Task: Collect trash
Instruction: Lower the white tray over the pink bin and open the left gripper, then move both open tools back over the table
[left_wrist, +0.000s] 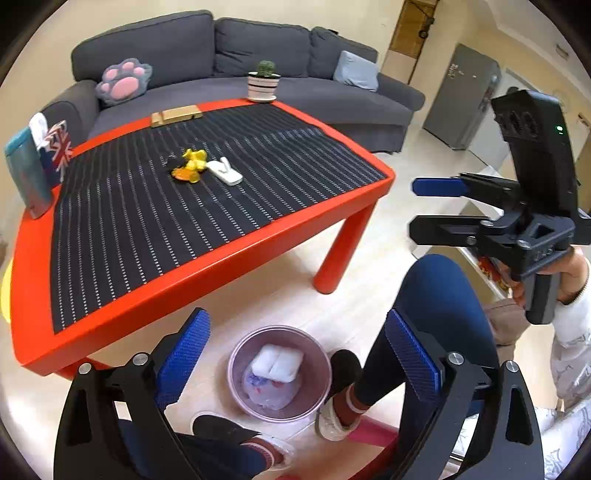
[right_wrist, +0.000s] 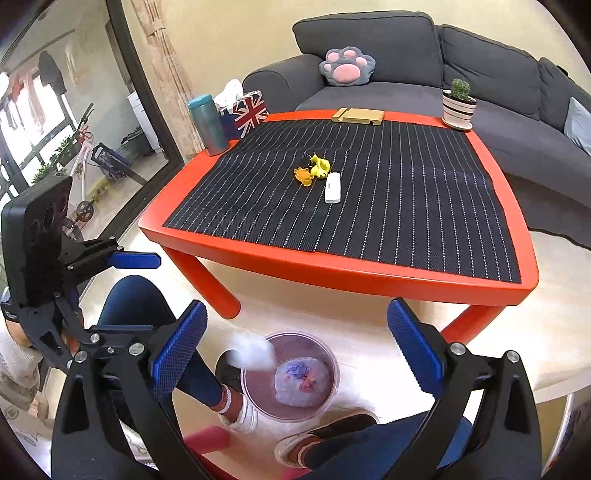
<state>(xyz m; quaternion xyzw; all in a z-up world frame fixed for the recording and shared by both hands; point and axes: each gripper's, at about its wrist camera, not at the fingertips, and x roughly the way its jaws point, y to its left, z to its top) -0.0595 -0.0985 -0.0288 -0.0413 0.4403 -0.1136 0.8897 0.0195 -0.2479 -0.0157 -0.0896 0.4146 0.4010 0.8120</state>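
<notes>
Left gripper (left_wrist: 295, 354): jaws spread wide, nothing between the blue pads. Directly beyond them, low centre of the left wrist view, a translucent bin (left_wrist: 236, 373) stands on the floor. A white wad of tissue (left_wrist: 277, 362) lies inside it on top of a crumpled plastic bag (left_wrist: 271, 393).

Right gripper (right_wrist: 297, 338): jaws also wide apart, empty. In its view the tissue appears blurred over the bin's left rim.

The person's feet in slippers flank the bin.

Red worktop (left_wrist: 207, 266) fills the upper left half, covered by a dark striped mat (left_wrist: 155, 221). Mid-mat: yellow and orange peel scraps (left_wrist: 190, 168), touching a white plastic hook (left_wrist: 225, 171).
</notes>
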